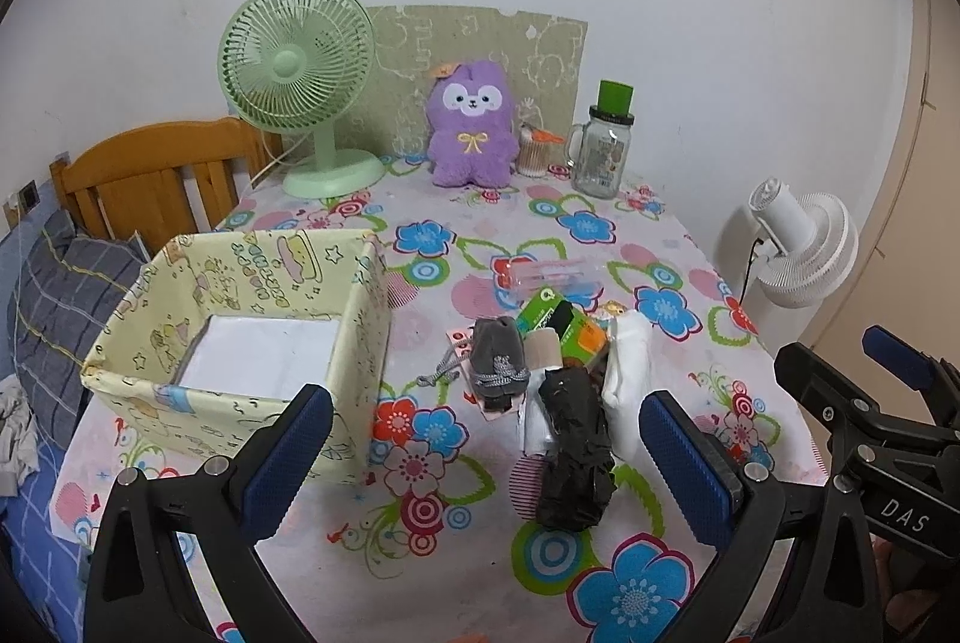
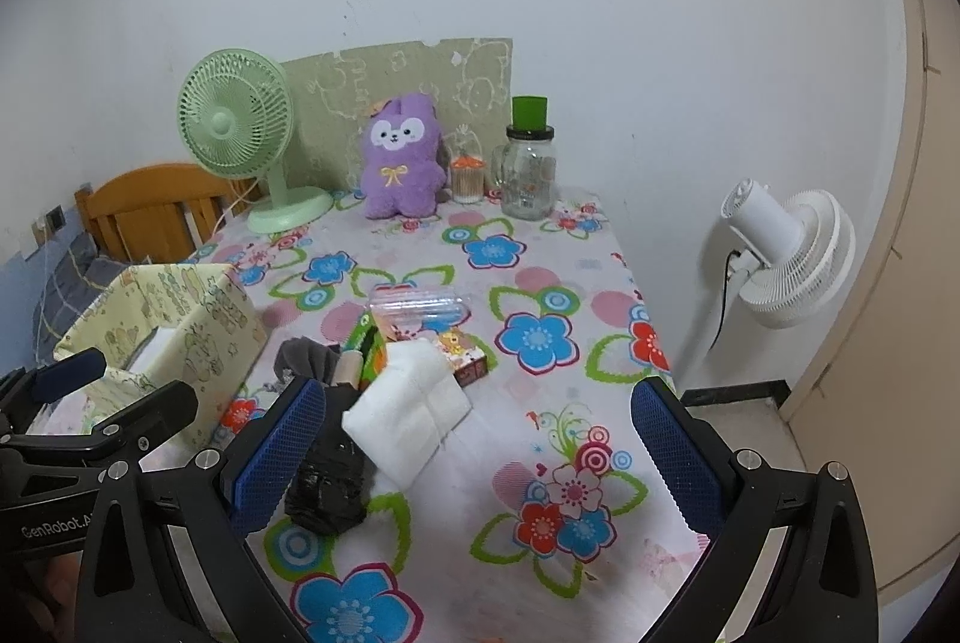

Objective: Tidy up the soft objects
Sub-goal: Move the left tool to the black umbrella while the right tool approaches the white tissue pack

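A pile of small things lies mid-table: a black crumpled roll, a white folded cloth, a grey drawstring pouch and a green-orange packet. Left of the pile stands a yellow patterned fabric box with a white floor. A purple plush toy sits at the back. My left gripper hovers open in front of the pile. My right gripper is open too, above the white cloth's right side. Neither holds anything.
The floral tablecloth covers the table. At the back stand a green desk fan, a glass jar with green lid and a cotton-swab cup. A clear plastic case lies behind the pile. A white floor fan stands right; a bed lies left.
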The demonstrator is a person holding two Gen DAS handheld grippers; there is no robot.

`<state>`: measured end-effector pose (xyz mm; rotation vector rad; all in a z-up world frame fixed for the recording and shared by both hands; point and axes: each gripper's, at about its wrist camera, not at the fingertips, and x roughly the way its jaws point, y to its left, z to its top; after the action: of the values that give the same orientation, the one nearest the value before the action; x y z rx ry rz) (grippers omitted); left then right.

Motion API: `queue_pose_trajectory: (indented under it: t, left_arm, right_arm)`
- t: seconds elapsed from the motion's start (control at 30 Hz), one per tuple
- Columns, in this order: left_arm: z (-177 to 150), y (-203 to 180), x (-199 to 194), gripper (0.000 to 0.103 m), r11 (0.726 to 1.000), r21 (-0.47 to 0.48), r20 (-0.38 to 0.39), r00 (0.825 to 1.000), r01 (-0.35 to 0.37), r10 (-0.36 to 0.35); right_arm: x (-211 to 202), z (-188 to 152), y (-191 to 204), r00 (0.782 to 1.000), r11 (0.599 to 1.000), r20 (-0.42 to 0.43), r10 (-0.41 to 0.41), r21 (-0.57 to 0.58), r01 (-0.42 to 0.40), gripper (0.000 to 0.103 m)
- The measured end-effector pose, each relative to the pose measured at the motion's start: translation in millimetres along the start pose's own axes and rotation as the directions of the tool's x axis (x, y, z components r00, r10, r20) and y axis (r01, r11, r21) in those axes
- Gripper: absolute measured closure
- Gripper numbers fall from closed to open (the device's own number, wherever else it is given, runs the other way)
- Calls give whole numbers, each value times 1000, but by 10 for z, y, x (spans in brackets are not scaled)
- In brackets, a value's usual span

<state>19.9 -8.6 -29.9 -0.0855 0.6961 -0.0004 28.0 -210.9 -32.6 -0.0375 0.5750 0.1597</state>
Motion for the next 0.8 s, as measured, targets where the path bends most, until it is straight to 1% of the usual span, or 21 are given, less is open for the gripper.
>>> queue_pose_trajectory:
  t: [0.17, 0.3, 0.47, 0.63, 0.8]
  left_arm:
    - [-31, -42, 145, 0, 1000, 3, -33, 999, 2, -2]
    - [-81, -96, 269, 0, 999, 19, -66, 997, 36, -34]
    - [-142, -169, 465, 0, 999, 29, -114, 993, 46, -43]
    - [-171, -222, 647, 0, 999, 30, -143, 989, 41, -36]
    - [-198, -229, 788, 0, 999, 22, -167, 986, 33, -28]
  right_arm:
    - [130, -58, -60, 1000, 1000, -28, 2, 6, -1, 0]
    - [245, -111, -116, 999, 1000, -51, 4, 14, -3, 0]
    - [426, -210, -176, 996, 1000, -87, -10, 17, 11, 0]
    - [616, -293, -275, 992, 1000, -130, 1, 31, 3, 0]
    - [780, -316, -307, 988, 1000, -154, 8, 25, -4, 0]
